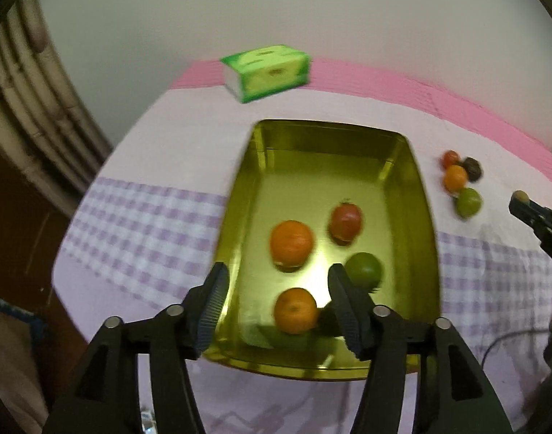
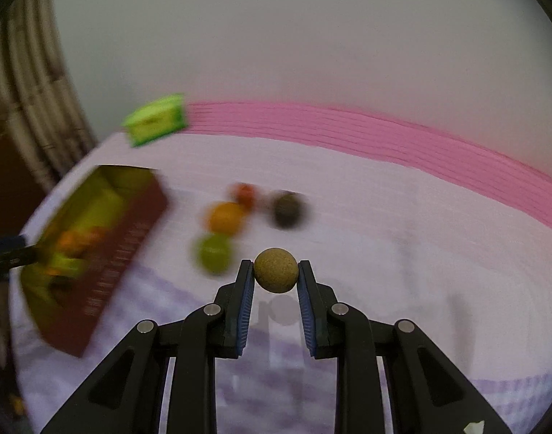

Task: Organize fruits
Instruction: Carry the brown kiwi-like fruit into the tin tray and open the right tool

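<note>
Right gripper (image 2: 276,271) jaws pinching small tan fruit (image 2: 276,270) at tips; light, firm, round, likely to roll, so grip across widest part. Left gripper (image 1: 277,282) jaws spread, empty, over tray (image 1: 426,253); orange (image 1: 295,310) lying between them.

I saw a shiny gold rectangular metal tray (image 1: 417,195) lying flat on the cloth, holding two round oranges (image 1: 291,242), a red tomato-like fruit (image 1: 345,221) and a green lime (image 1: 364,269), all apart. Beside it lay a touching cluster of four small fruits (image 1: 461,181). A speckled tan-brown round fruit (image 2: 276,269) sat pinched off the cloth.
</note>
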{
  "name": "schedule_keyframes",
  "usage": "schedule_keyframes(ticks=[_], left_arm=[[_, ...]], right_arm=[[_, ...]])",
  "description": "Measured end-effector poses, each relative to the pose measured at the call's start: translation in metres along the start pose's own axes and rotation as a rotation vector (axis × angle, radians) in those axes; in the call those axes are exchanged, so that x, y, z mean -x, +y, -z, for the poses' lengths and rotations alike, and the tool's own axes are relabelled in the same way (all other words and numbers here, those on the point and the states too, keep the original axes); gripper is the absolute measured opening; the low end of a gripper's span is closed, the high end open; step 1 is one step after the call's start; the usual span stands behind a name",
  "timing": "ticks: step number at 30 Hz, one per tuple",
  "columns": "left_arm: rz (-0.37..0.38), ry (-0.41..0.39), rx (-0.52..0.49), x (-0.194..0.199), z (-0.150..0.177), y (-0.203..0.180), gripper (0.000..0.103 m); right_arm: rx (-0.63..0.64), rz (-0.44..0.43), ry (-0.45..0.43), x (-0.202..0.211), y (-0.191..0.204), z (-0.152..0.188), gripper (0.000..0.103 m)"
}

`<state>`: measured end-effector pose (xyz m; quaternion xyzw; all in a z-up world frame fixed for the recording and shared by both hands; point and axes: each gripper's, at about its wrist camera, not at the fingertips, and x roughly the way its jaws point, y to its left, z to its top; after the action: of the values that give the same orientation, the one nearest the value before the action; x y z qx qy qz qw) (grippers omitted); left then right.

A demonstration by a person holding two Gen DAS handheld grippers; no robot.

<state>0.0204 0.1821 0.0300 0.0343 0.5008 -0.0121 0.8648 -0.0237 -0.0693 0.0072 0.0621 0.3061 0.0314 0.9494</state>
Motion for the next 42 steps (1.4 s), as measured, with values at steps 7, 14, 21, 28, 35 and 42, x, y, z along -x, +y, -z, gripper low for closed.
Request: schedule_keyframes(ticks=[7,14,21,28,35,42], left_arm=[[0.019,0.026,0.152,-0.002,0.012,0.04,0.06],[0.045,0.023,0.237,-0.004,0.011,0.055,0.06],[0.055,0.027,0.212,-0.007,0.011,0.05,0.06],[0.054,0.038,0.205,-0.01,0.012,0.048,0.06],[0.05,0.042,0.193,-0.011,0.013,0.046,0.06],[0.042,0.042,0.187,-0.011,0.013,0.044,0.06]], right_arm=[[0.146,-0.149,0.031,-0.011,0.1,-0.014,0.022],[0.258,-0.178,0.078,-0.031,0.154,-0.013,0.022],[0.287,-0.184,0.127,-0.055,0.173,-0.013,0.022],[0.289,-0.175,0.143,-0.063,0.176,-0.011,0.024],[0.265,-0.177,0.148,-0.064,0.172,-0.015,0.027],[0.183,-0.154,0.054,-0.033,0.134,-0.029,0.029]])
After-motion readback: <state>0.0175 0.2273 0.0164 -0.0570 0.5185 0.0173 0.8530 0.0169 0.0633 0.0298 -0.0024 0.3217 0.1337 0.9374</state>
